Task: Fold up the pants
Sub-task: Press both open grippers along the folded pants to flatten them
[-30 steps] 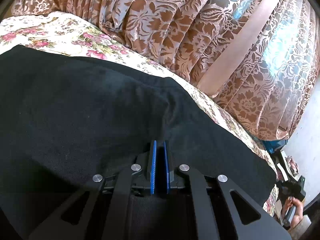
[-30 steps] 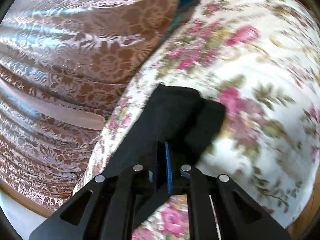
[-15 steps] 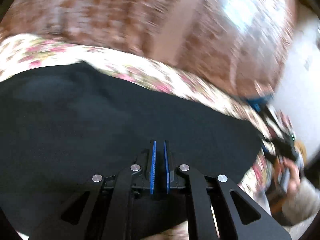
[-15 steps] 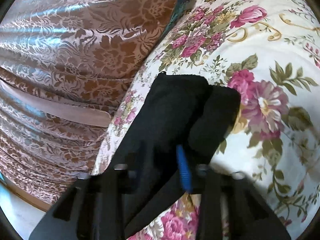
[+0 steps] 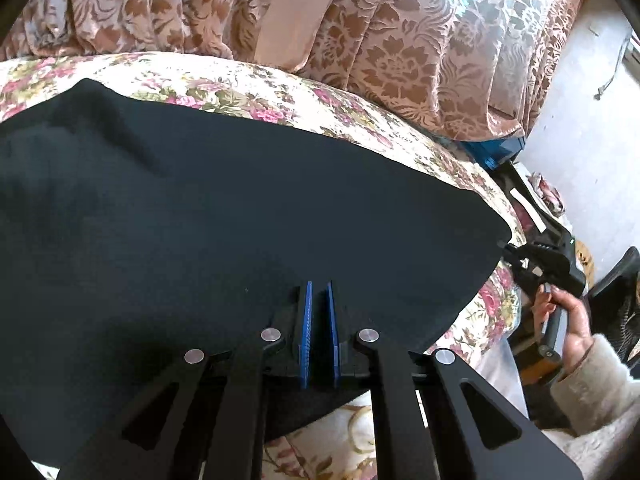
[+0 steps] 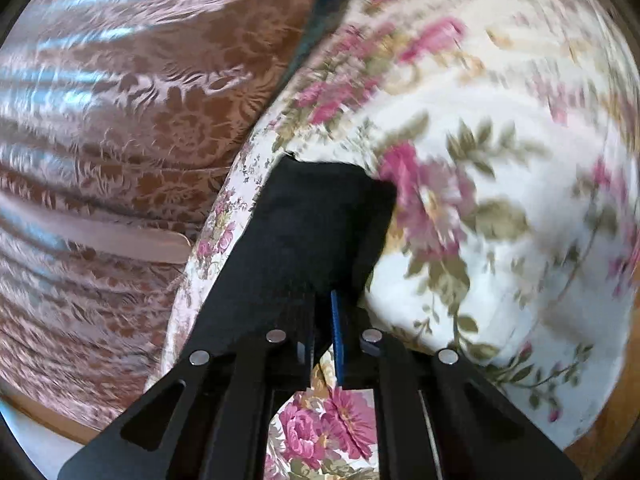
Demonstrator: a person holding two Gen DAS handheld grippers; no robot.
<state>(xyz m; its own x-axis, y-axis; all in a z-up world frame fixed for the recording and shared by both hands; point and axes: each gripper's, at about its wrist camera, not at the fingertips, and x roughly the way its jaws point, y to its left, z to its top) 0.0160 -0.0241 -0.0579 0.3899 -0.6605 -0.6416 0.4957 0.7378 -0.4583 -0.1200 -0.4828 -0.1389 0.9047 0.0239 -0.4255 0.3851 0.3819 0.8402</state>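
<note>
Left wrist view: our left gripper [image 5: 318,300] has swung right along the black pants [image 5: 240,220], which stay flat on the flowered bed [image 5: 280,88], jaws nearly together on the near edge. Right gripper [image 6: 324,312] stays clamped on the pants' end [image 6: 320,216]. We judge the fold is starting.

A home bedroom: floral bedspread [image 5: 248,88] beneath brown damask curtains [image 5: 400,40].

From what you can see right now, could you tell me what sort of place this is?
Probably a bedroom at home: black pants lie on a rose-print floral bedspread, with brown damask curtains hanging right behind it. Both grippers pinch the pants.
</note>
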